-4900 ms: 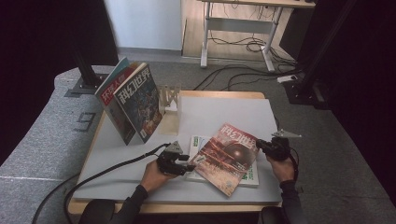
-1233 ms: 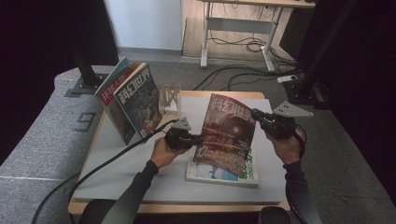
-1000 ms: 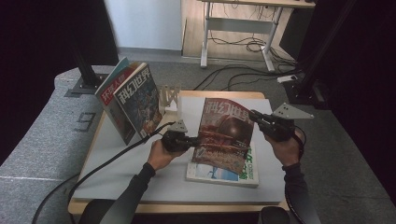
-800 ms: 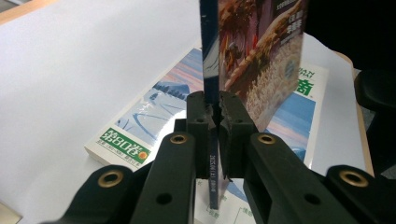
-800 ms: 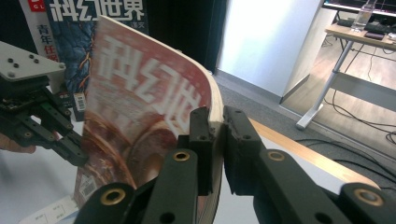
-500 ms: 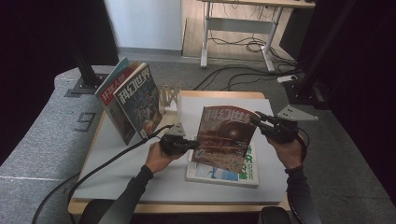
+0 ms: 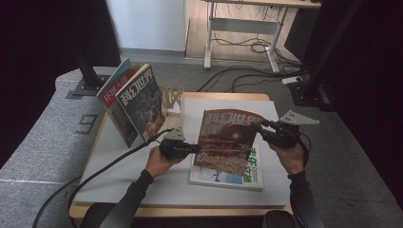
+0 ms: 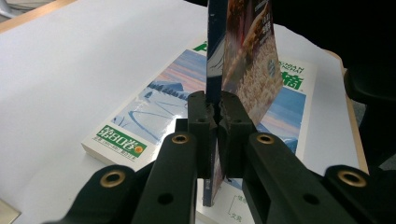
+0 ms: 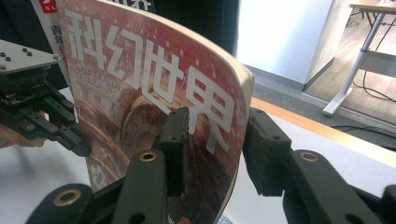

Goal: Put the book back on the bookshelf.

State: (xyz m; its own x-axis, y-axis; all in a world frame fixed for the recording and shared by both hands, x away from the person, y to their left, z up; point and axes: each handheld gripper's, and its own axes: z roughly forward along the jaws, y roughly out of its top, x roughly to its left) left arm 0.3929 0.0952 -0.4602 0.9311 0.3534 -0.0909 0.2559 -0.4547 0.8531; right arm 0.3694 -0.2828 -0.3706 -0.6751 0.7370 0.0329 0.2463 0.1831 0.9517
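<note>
A red magazine (image 7: 228,140) stands nearly upright above a blue-and-green magazine (image 7: 228,176) that lies flat on the white table mat. My left gripper (image 7: 197,148) is shut on the red magazine's left edge; in the left gripper view both pads (image 8: 198,112) pinch the thin edge of the red magazine (image 8: 247,60) over the flat magazine (image 8: 154,107). My right gripper (image 7: 261,129) is at the right edge. Its jaws have just been opening, and in the right gripper view (image 9: 217,126) they straddle the cover (image 9: 140,84) with a gap.
Two more magazines (image 7: 138,104) lean upright at the back left of the table beside a small wooden rack (image 7: 172,97). The white mat (image 7: 142,190) has bare room at the front left. Cables and a desk frame lie on the floor beyond.
The red magazine was lifted from flat to upright. In the last second it tilted and shifted slightly left with the left gripper, and the right jaws spread off its edge.
</note>
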